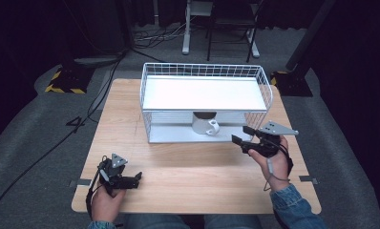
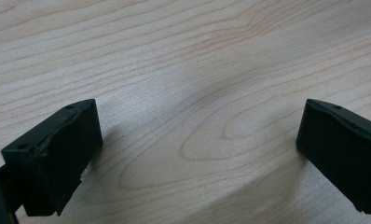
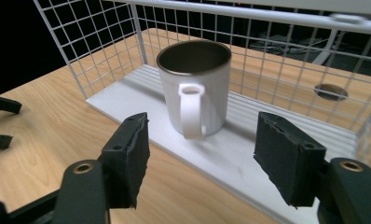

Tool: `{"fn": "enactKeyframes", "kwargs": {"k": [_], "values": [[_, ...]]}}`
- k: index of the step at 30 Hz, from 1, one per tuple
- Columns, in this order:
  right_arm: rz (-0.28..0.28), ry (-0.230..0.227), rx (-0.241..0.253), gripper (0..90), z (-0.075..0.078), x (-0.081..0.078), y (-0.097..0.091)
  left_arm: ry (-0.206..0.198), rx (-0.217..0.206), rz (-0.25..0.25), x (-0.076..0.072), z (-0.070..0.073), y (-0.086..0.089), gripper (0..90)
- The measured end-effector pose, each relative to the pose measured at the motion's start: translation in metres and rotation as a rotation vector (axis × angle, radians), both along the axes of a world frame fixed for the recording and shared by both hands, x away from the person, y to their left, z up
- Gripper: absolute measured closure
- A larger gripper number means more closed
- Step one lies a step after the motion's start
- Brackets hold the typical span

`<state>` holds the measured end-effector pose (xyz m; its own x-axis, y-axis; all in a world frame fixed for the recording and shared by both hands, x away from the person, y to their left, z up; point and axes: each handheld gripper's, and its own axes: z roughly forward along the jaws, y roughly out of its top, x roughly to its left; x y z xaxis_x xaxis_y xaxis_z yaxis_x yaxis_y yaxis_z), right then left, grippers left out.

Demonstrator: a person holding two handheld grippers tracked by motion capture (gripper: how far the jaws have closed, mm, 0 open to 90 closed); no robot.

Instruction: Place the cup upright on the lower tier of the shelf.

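Observation:
A white mug (image 1: 205,125) with a dark inside stands upright on the lower shelf of a white wire rack (image 1: 205,71), its handle facing the front. My right gripper (image 1: 241,134) is held just in front of the rack's right side, open, with nothing between its pads. In the right gripper view the mug (image 3: 195,88) stands beyond the spread jaws of my right gripper (image 3: 202,121), apart from them. Near the table's front left, my left gripper (image 1: 133,180) rests low and open. In its own view my left gripper (image 2: 197,121) has bare wood between its jaws.
The rack sits at the back middle of the wooden table (image 1: 188,167), with a flat white top shelf (image 1: 205,93). Cables and a yellow-black striped base (image 1: 64,81) lie on the floor at the left. Furniture legs (image 1: 185,33) stand behind.

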<state>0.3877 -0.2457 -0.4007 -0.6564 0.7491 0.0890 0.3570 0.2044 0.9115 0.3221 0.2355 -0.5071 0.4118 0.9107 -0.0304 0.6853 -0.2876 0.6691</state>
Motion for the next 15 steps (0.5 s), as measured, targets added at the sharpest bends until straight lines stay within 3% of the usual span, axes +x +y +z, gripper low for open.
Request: {"fn": "enactKeyframes", "kwargs": {"k": [10,15], "values": [[-0.003,0.022,-0.062,24.1,-0.002,-0.018,-0.044,-0.001,0.0,0.003,0.002,0.0,-0.001,0.4],[-0.012,0.054,-0.082,19.8,-0.01,-0.023,-0.063,0.0,0.0,0.007,0.005,0.0,-0.002,0.4]]}}
